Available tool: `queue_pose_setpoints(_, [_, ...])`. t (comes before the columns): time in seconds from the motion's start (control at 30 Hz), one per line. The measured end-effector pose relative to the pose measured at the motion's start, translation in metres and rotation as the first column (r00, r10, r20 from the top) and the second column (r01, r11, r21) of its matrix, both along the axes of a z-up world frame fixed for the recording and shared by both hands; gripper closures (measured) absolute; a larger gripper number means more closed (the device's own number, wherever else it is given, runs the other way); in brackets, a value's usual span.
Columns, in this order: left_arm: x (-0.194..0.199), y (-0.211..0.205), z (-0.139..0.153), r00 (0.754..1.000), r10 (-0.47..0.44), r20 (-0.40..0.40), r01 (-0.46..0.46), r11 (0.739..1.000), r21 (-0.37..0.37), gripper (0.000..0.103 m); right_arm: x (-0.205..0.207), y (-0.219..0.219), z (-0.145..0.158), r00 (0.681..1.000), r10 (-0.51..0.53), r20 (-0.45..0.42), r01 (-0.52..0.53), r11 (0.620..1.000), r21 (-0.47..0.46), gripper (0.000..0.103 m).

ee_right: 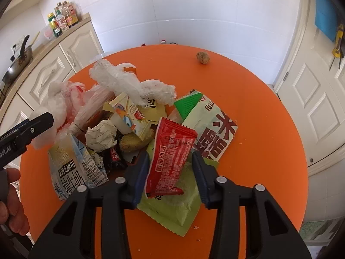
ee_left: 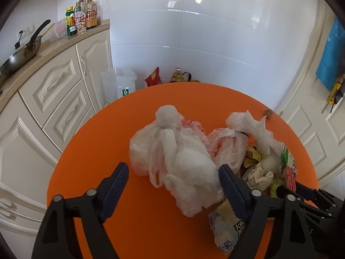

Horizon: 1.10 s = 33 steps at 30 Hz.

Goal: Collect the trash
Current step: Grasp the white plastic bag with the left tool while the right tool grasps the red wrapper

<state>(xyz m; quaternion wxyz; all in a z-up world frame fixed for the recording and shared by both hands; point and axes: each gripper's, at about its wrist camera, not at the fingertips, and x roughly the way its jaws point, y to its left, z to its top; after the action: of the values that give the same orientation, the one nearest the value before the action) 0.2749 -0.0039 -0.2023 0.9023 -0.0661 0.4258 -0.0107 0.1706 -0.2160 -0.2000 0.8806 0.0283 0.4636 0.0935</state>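
Observation:
A pile of trash lies on a round orange table (ee_left: 107,151). In the left wrist view my left gripper (ee_left: 173,178) is open around a white and pink plastic bag bundle (ee_left: 176,151), its jaws on either side of it. A milk carton (ee_left: 224,231) lies under its right finger. In the right wrist view my right gripper (ee_right: 170,168) is open with a red snack wrapper (ee_right: 170,157) between its jaws, over a green wrapper (ee_right: 174,209). Beside it lie a crumpled paper ball (ee_right: 100,137), a white-green rice bag (ee_right: 211,127) and the milk carton (ee_right: 71,172).
A small brown lump (ee_right: 203,57) sits at the table's far side. White kitchen cabinets (ee_left: 54,99) with a wok (ee_left: 21,54) and sauce bottles (ee_left: 82,17) stand left. A white bin (ee_left: 118,84) stands beyond the table. A white door (ee_right: 312,99) is right.

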Motion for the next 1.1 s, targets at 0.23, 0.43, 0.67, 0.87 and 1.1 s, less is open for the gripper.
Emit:
queue_pose_setpoints(0.23, [-0.008,0.016,-0.009,0.999,-0.035,-0.032,0.034,0.999,-0.036,0.049,-0.007,-0.006,-0.004,1.0,0.022,0.006,-0.022,0.999,0.033,0.077])
queue_pose_setpoints(0.43, [0.006,0.018,-0.004,1.0,0.025,-0.014,-0.025,1.0,0.012,0.024,-0.008,-0.006,-0.002,1.0,0.021,0.012,-0.021,0.999,0.046,0.078])
queue_pose_setpoints(0.67, [-0.003,0.03,-0.012,0.999,-0.008,-0.038,0.006,0.998,-0.066,0.068,-0.014,-0.012,0.003,1.0,0.021,0.021,-0.022,0.998,0.057,0.078])
queue_pose_setpoints(0.87, [-0.036,0.037,-0.008,0.999,-0.02,-0.031,0.019,1.0,-0.021,0.061,-0.019,-0.014,0.005,0.999,0.024,0.024,-0.025,0.998,0.06,0.079])
queue_pose_setpoints(1.1, [-0.06,0.033,-0.019,0.999,-0.009,-0.035,0.01,1.0,0.015,0.036,-0.023,-0.012,0.003,0.999,0.037,0.012,-0.038,0.997,0.06,0.079])
